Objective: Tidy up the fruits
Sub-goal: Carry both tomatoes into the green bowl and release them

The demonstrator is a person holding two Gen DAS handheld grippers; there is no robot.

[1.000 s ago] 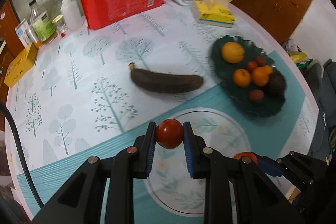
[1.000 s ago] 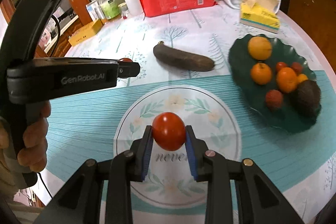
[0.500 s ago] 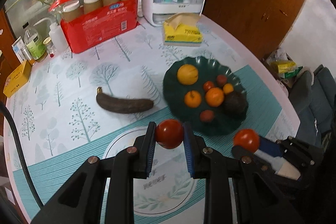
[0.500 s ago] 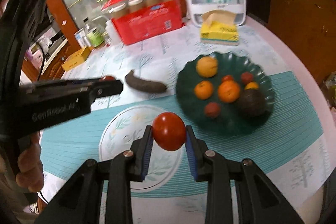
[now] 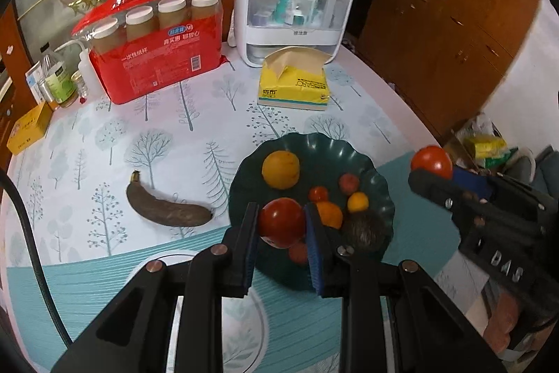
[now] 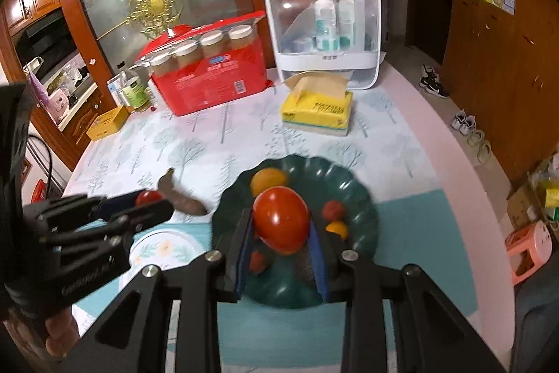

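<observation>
My left gripper (image 5: 281,226) is shut on a red tomato (image 5: 281,222), held in the air over the near left rim of the dark green fruit plate (image 5: 363,159). My right gripper (image 6: 280,228) is shut on a second red tomato (image 6: 281,219), above the same plate (image 6: 360,194). The plate holds a yellow orange (image 5: 280,169), small oranges, small red fruits and a dark avocado (image 5: 363,228). A blackened banana (image 5: 167,211) lies on the tablecloth left of the plate. Each gripper shows in the other's view: the right one (image 5: 431,172), the left one (image 6: 153,203).
A yellow tissue box (image 5: 293,83), a red pack of jars (image 5: 157,48) and a white organiser (image 5: 293,6) stand at the back of the round table. Bottles (image 5: 56,79) and a yellow box (image 5: 29,128) sit at the far left. A round floral mat (image 6: 164,249) lies near the front.
Both grippers have risen and moved right with their tomatoes, from over the round floral mat to over the green plate. The table and room look smaller and farther below.
</observation>
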